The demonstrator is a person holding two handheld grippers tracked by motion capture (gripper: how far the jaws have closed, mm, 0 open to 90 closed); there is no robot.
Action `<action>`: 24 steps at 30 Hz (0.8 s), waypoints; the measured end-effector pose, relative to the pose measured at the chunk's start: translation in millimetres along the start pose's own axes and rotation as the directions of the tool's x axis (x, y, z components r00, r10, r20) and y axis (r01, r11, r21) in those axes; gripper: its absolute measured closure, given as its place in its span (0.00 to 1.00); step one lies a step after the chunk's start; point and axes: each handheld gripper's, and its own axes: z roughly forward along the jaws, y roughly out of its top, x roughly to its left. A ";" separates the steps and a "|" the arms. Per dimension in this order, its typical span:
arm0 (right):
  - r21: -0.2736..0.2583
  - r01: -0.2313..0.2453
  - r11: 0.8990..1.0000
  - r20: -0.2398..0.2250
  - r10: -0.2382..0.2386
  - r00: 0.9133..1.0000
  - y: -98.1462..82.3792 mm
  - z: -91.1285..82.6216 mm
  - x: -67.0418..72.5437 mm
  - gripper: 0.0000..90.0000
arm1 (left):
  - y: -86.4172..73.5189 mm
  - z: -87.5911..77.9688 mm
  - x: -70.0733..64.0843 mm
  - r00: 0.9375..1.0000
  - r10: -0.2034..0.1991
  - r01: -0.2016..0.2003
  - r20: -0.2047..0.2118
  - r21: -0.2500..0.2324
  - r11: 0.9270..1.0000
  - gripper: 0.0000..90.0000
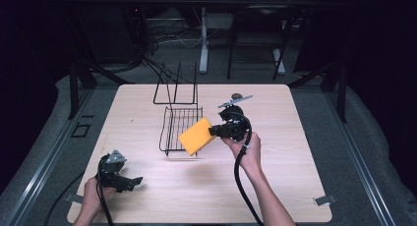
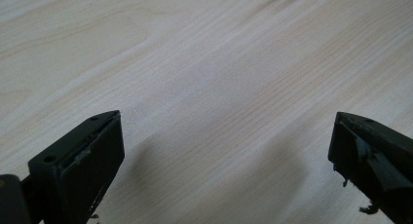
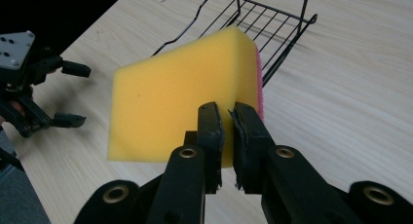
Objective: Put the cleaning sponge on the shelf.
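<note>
Pale wood worktop (image 1: 147, 196), dark room behind. Left gripper (image 1: 129, 183) low at near edge, jaws wide apart. Wire rack (image 1: 179, 130) mid-table. Sponge (image 1: 196, 136) aloft beside rack, pinched at one corner by right gripper (image 1: 215, 131); could well twist loose.

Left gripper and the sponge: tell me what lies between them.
Bare table, in the high view. The left gripper rests open near the front edge; the sponge, pinched in the right gripper, hangs beside the wire rack.

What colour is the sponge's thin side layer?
Pink on the sponge, clearest in the right gripper view.
</note>
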 end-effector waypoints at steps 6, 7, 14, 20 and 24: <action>-0.027 -0.054 0.998 -0.017 0.054 0.998 -3.0 10.8 -2.4 0.92 | 0.2 -0.2 -0.3 1.000 0.001 -0.001 0.001 0.001 1.000 0.00; -0.027 -0.054 0.998 -0.017 0.054 0.998 -3.0 10.8 -2.4 0.92 | 0.2 -0.3 -0.1 1.000 0.003 -0.003 0.001 0.001 1.000 0.00; -0.046 -0.086 0.995 -0.019 0.086 0.996 -3.0 22.7 -1.8 0.92 | 0.1 -0.2 -0.2 1.000 -0.001 0.001 0.002 -0.001 1.000 0.00; -0.058 -0.119 0.991 -0.024 0.117 0.993 -4.3 34.2 -1.6 0.92 | 0.3 -0.3 -0.2 1.000 0.003 -0.003 0.003 0.001 1.000 0.00; -0.064 -0.135 0.989 -0.035 0.133 0.991 -5.5 40.1 -1.8 0.92 | 0.2 -0.4 0.0 1.000 0.002 -0.002 0.002 -0.001 1.000 0.00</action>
